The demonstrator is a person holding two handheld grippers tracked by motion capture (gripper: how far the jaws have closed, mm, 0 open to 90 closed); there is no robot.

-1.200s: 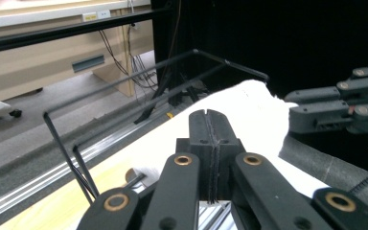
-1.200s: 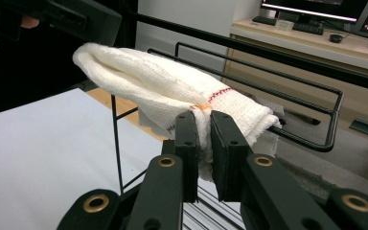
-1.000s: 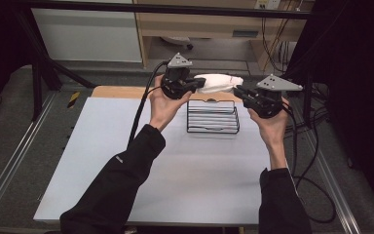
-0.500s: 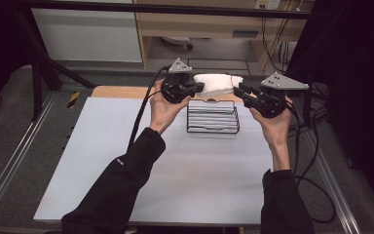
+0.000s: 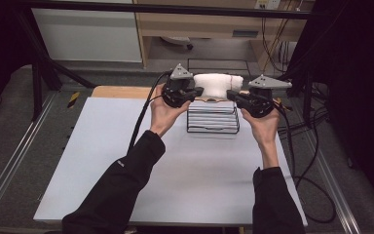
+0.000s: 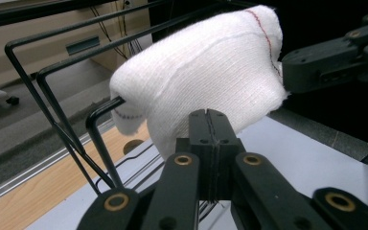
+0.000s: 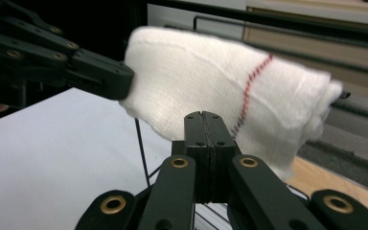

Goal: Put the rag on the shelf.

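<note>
White flat table top (image 5: 126, 161), wooden strip along its far edge; the person's two dark-sleeved forearms come in over it from the near side.

Black wire rack with upright loops (image 5: 213, 117) stands on the table toward the far edge, midway between the two hands. In the left gripper view its bent wire loops (image 6: 52, 100) rise just beside the cloth.

White knitted cloth, rolled into a thick bundle (image 5: 216, 84), is held in the air above the rack's far side, stretched between the two grippers. A thin line of red stitching crosses it near one end (seen in the right gripper view (image 7: 230, 91) and, fainter, in the left gripper view (image 6: 206, 72)). No brand, label or readable writing shows on the cloth, the rack or the grippers.

Left gripper (image 5: 198, 91), black with a grey three-cornered plate on top: jaws pressed together in its own view (image 6: 210, 129), pinching the cloth's left end.

Right gripper (image 5: 231, 93), same build: jaws have just been closing, and in its own view (image 7: 205, 132) they meet with the cloth's edge caught between them. It grips the cloth's right end.

Black cables (image 5: 143, 112) trail from each gripper toward the table edges.
</note>
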